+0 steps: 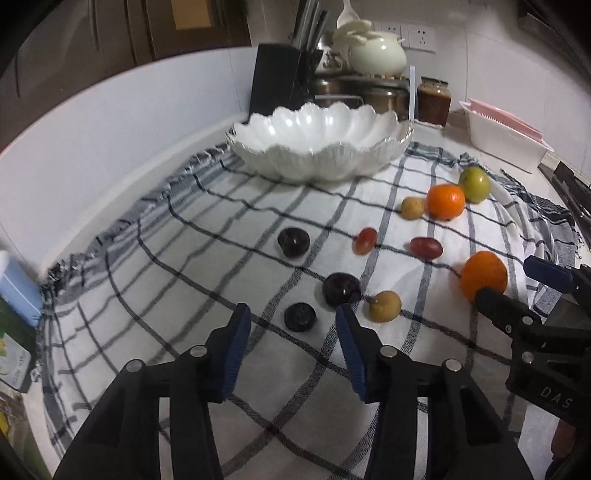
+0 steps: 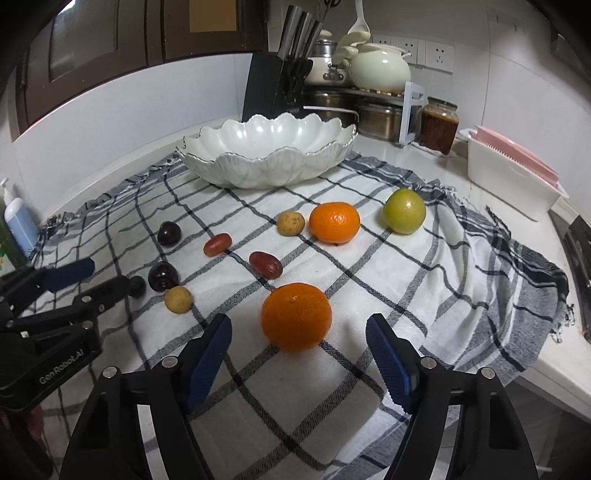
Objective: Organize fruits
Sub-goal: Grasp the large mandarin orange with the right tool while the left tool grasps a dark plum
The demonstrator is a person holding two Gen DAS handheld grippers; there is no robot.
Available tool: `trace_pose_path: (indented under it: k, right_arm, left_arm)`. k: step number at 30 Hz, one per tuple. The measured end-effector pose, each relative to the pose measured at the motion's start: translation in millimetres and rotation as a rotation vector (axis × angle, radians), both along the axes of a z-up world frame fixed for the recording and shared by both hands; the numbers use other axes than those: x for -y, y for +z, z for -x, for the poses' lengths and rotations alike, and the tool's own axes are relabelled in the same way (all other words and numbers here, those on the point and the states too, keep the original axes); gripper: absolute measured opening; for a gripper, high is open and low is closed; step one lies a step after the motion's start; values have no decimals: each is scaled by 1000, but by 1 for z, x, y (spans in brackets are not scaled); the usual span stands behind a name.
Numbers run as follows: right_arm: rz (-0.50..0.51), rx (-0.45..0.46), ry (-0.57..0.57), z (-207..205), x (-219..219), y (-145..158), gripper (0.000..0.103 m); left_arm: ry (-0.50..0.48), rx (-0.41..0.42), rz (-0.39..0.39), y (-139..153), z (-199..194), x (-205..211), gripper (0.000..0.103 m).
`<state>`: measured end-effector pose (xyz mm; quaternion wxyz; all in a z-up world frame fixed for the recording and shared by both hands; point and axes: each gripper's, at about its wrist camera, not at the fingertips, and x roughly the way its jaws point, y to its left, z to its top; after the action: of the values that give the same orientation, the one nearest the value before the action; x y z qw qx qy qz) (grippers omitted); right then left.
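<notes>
Hiding behind left hand-held gripper (image 2: 88,282): dark fruit (image 2: 137,286).

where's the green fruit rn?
Far right on the checked cloth in the right wrist view: green fruit, just right of the far orange.

A black knife block (image 2: 271,86) stands at the top centre of the frame, with steel knife handles (image 2: 299,31) rising from it. To its right, steel pots (image 2: 376,114) sit under a cream ceramic pot (image 2: 380,66). Further right is a glass jar (image 2: 439,125) with dark contents, then a white tray (image 2: 513,177) with something pink inside. At the left edge stands a blue pump bottle (image 2: 20,225).
</notes>
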<state>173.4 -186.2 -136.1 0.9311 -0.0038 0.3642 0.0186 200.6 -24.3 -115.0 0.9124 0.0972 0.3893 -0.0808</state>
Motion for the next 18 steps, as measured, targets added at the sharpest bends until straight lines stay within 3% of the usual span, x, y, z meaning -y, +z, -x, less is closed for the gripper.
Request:
trace_pose_path:
  k: [11, 18]
  right_arm:
    - [-27, -45, 14, -14, -1, -11, 68]
    - [-22, -51, 26, -18, -4, -12, 59]
  left_arm:
    - [16, -70, 9, -19, -18, 3, 28]
    - [27, -91, 41, -22, -21, -1, 23]
